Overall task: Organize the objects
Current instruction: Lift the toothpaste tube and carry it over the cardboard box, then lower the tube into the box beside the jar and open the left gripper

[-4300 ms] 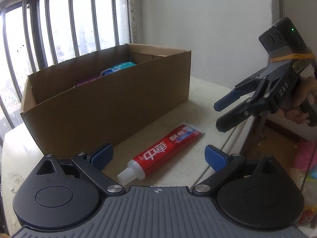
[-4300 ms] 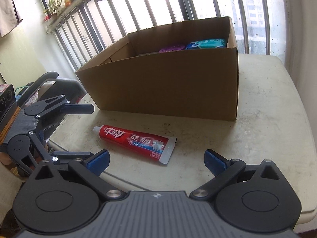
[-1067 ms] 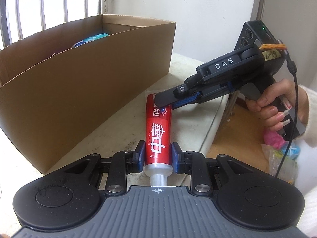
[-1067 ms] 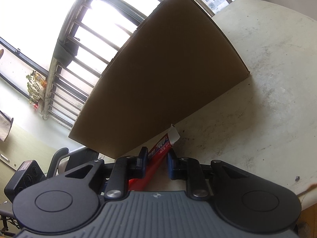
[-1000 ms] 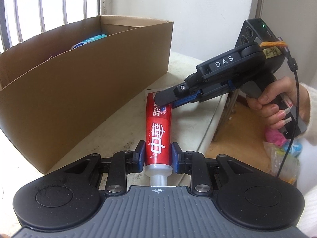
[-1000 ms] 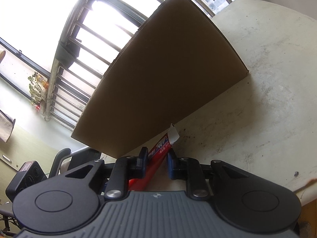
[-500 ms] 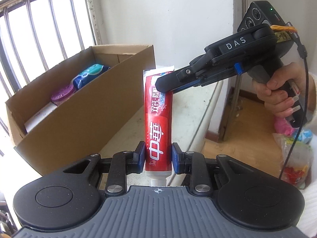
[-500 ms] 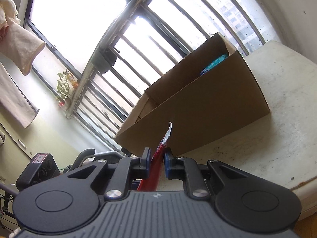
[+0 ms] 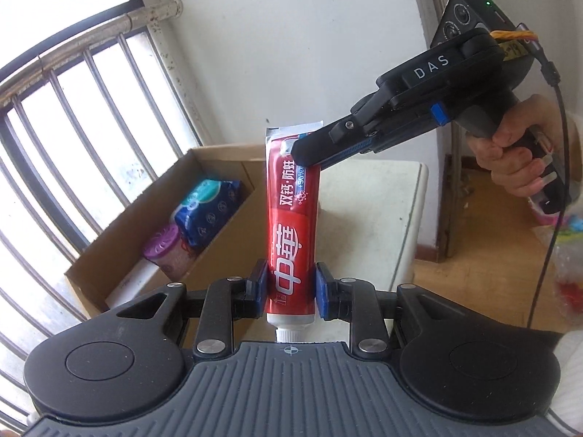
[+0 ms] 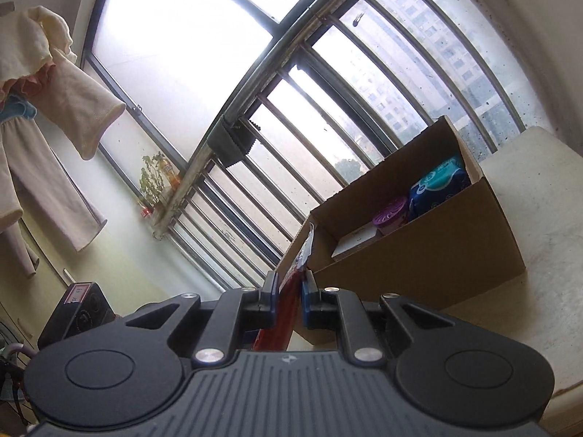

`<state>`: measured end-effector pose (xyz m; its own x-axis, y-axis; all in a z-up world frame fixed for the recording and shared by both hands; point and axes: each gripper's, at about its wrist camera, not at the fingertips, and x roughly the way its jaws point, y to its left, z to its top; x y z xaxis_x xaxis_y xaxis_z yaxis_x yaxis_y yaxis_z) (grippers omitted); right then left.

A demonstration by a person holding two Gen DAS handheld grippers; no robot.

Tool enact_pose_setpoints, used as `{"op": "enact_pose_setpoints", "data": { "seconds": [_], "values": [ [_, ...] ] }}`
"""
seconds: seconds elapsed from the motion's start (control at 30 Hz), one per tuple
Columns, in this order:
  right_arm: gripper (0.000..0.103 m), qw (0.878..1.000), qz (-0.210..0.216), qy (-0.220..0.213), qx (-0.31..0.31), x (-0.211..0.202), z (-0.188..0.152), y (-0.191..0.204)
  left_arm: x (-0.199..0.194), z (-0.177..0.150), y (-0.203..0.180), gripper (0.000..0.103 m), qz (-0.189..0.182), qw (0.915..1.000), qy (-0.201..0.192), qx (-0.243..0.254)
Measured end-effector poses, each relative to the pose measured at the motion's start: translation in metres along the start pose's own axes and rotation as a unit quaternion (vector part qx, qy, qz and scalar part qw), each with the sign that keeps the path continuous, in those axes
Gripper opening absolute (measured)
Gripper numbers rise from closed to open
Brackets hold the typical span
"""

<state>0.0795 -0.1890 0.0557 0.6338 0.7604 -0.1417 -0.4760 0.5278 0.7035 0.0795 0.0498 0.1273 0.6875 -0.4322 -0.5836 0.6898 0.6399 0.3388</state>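
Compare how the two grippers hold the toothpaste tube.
The left gripper clamps the toothpaste tube near its cap end; the right gripper pinches it near the flat crimped end. The left grips the tube's edges, across its width; the right squeezes its flat faces, so its jaws stand closer. Both are shut on the tube, holding it clear of the table.

My claws are showing matt black plastic with ribbed grey backs and shiny metal rivets — the tube between them is gleaming glossy red. The box is looking like dull brown cardboard, the table rough and stained.
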Motion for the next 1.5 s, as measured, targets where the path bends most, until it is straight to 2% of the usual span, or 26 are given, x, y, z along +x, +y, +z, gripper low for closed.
{"op": "enact_pose_setpoints", "data": {
  "seconds": [0.2,0.23,0.5,0.63,0.8,0.87,1.03,1.1,1.27,1.4,1.5],
  "values": [
    [0.014,1.0,0.015,-0.014,-0.019,0.003,0.025,0.007,-0.006,0.023,0.016,0.025,0.015,0.9993,0.002,0.035],
    [0.014,1.0,0.017,-0.016,-0.019,0.005,0.03,0.007,-0.003,0.027,0.018,0.025,0.028,0.9988,0.001,0.04],
    [0.014,0.999,0.024,-0.016,-0.025,0.033,0.066,0.003,0.024,0.052,0.058,0.025,0.046,0.9955,0.026,0.078],
    [0.014,1.0,0.018,-0.001,-0.014,0.055,0.081,-0.01,0.047,0.049,0.071,0.025,0.06,0.9911,0.041,0.112],
    [0.015,0.999,-0.006,0.035,0.01,0.081,0.092,-0.031,0.079,0.046,0.093,0.025,0.036,0.9893,0.074,0.121],
    [0.015,0.998,-0.021,0.059,0.017,0.097,0.095,-0.041,0.095,0.042,0.103,0.025,0.026,0.987,0.099,0.124],
    [0.016,0.986,-0.061,0.147,0.038,0.138,0.101,-0.06,0.135,0.029,0.113,0.025,-0.001,0.9723,0.169,0.161],
    [0.016,0.978,-0.079,0.188,0.034,0.153,0.1,-0.064,0.147,0.026,0.117,0.025,-0.013,0.967,0.189,0.17],
    [0.015,0.963,-0.114,0.243,0.034,0.172,0.097,-0.071,0.169,0.024,0.123,0.025,-0.05,0.9547,0.224,0.19],
    [0.015,0.943,-0.157,0.29,0.031,0.187,0.092,-0.086,0.188,0.019,0.125,0.025,-0.085,0.9428,0.258,0.193],
    [0.014,0.924,-0.192,0.33,-0.005,0.203,0.086,-0.081,0.202,0.009,0.124,0.025,-0.085,0.9342,0.282,0.201]
  ]
}}
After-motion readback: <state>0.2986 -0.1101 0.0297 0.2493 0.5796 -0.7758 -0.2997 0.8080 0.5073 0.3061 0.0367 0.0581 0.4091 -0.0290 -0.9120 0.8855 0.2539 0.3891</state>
